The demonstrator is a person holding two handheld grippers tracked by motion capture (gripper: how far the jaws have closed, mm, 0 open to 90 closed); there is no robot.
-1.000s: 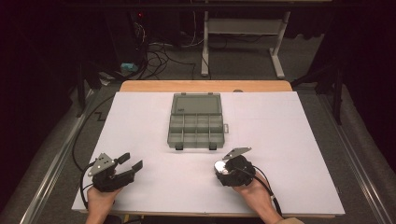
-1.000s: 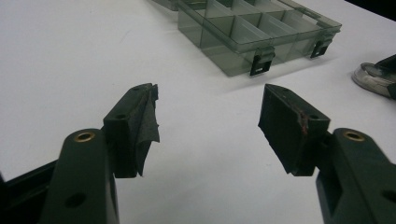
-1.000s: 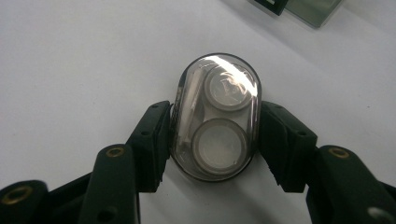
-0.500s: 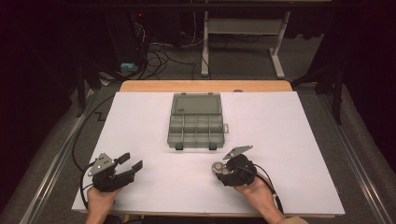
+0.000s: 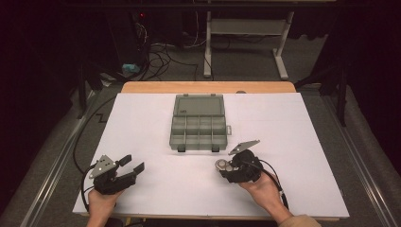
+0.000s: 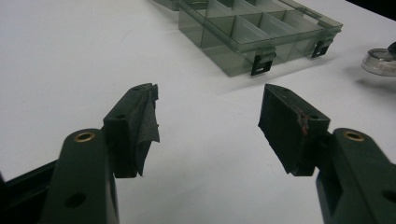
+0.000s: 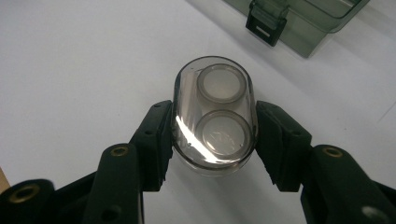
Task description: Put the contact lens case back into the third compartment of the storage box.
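A clear oval case (image 7: 214, 116) with two round discs inside sits between my right gripper's (image 7: 214, 140) pads, which press on its two long sides. In the high view this gripper (image 5: 226, 168) is low over the white sheet, just in front of the box's right corner, and the case (image 5: 221, 164) shows at its tip. A smoky transparent organizer box (image 5: 197, 123) lies open mid-table, lid folded back, its compartments bare. My left gripper (image 5: 133, 163) rests at the front left, open, with nothing between its jaws (image 6: 210, 112). The box (image 6: 261, 37) and the case (image 6: 380, 63) show beyond it.
A white sheet (image 5: 307, 142) covers the table, and a wooden strip (image 5: 208, 87) shows along its far edge. Black cables trail from both grippers off the front edge. Beyond the table are a dark floor, loose cables and a white desk frame (image 5: 246, 33).
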